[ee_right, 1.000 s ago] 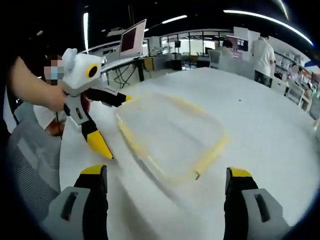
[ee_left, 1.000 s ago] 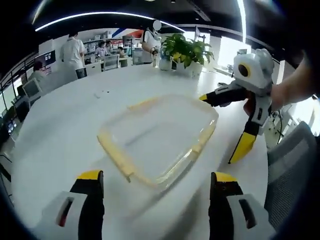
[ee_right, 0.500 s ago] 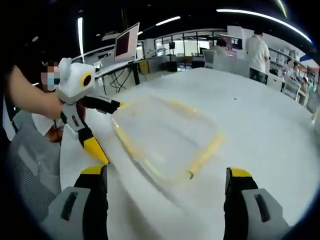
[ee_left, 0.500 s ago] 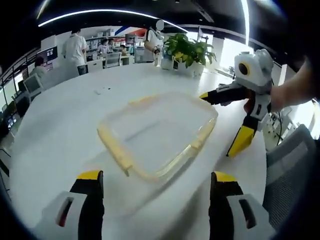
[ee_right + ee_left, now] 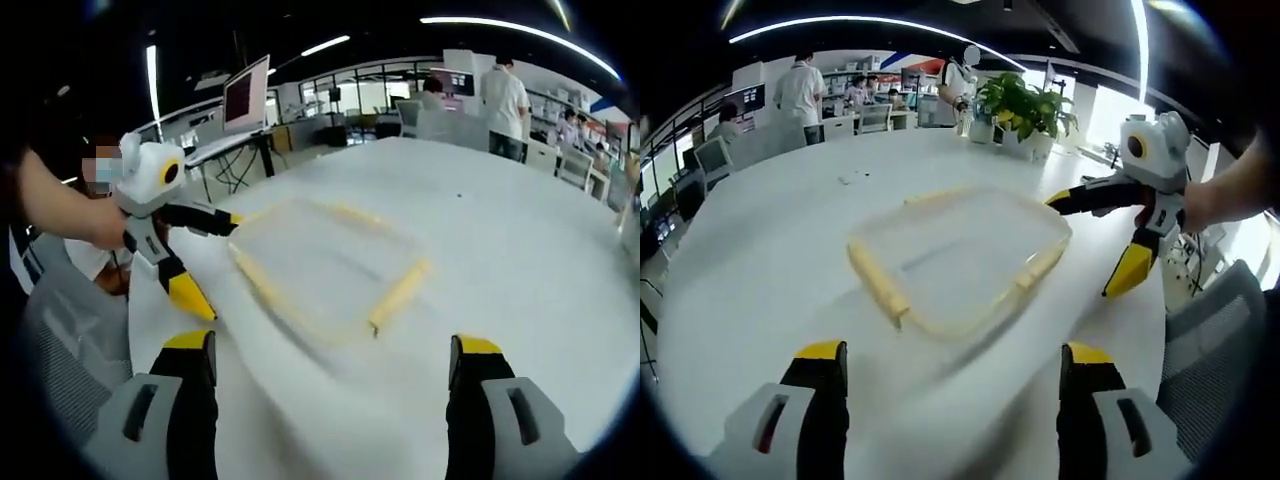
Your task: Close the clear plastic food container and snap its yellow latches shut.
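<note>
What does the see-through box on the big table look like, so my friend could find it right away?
Look at the big round white table. Near its middle lies a flat, shallow, clear plastic food container with rounded corners. You can see the table through it, and yellow latches run along its edges, which nothing else on the table has.

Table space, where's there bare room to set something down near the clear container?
Bare white table lies between the container and the left gripper, and beyond it toward the plant. It is crowded by the right gripper at the container's corner.
</note>
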Available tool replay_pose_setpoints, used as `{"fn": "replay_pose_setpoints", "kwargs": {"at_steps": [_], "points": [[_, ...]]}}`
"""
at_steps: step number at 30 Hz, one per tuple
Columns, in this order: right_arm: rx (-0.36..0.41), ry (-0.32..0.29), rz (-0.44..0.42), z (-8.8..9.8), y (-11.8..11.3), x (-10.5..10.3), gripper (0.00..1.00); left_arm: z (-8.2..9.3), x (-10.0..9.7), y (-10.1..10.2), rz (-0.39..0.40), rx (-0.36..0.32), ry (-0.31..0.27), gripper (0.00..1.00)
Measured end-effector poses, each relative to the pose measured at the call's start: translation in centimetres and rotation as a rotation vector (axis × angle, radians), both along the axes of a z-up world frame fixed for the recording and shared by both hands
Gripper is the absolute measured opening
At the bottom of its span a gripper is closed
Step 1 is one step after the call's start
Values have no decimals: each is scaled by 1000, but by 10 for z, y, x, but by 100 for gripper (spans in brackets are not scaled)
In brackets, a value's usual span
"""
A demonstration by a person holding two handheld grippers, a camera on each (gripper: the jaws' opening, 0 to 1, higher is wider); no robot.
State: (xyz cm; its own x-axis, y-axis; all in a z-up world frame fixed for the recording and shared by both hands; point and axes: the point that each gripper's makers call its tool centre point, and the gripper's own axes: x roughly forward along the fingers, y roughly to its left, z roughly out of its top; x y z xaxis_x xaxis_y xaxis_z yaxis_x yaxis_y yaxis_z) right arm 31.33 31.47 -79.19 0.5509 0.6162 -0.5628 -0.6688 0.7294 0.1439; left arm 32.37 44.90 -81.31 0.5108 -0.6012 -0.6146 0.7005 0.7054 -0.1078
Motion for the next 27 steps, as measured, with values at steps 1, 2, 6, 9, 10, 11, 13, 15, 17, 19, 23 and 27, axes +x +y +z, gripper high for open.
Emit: {"fn": "replay_pose_setpoints", "kwargs": {"at_steps": [1, 2, 6, 9, 10, 11, 13, 15, 17, 19, 23, 27], "points": [[-5, 5, -10, 0, -2, -2, 95, 0, -1, 2, 15, -4, 10, 84], [-11, 9, -17, 1, -4, -4, 95, -1, -4, 4, 32, -8, 30, 84], [0, -1, -40, 9, -9, -12, 94, 4, -13, 7, 39, -18, 31, 84], [18, 1, -65, 12, -13, -16, 93, 7, -19, 12, 53, -28, 32, 84], [24, 2, -73, 13, -15, -19, 93, 7, -20, 13, 58, -31, 35, 84], [26, 4, -79, 14, -17, -20, 93, 6, -22, 17, 66, -27, 43, 84], [31, 15, -99, 14, -20, -23, 92, 7, -25, 23, 79, -24, 44, 84], [40, 16, -116, 18, -24, -27, 92, 11, -30, 28, 103, -53, 57, 83], [50, 14, -130, 21, -27, -29, 92, 12, -32, 33, 115, -50, 53, 83], [62, 14, -143, 24, -28, -33, 91, 11, -37, 38, 124, -30, 59, 81], [81, 26, -163, 26, -30, -43, 90, 16, -45, 45, 159, -50, 61, 81], [76, 31, -163, 27, -31, -53, 90, 21, -54, 49, 167, -60, 59, 82]]}}
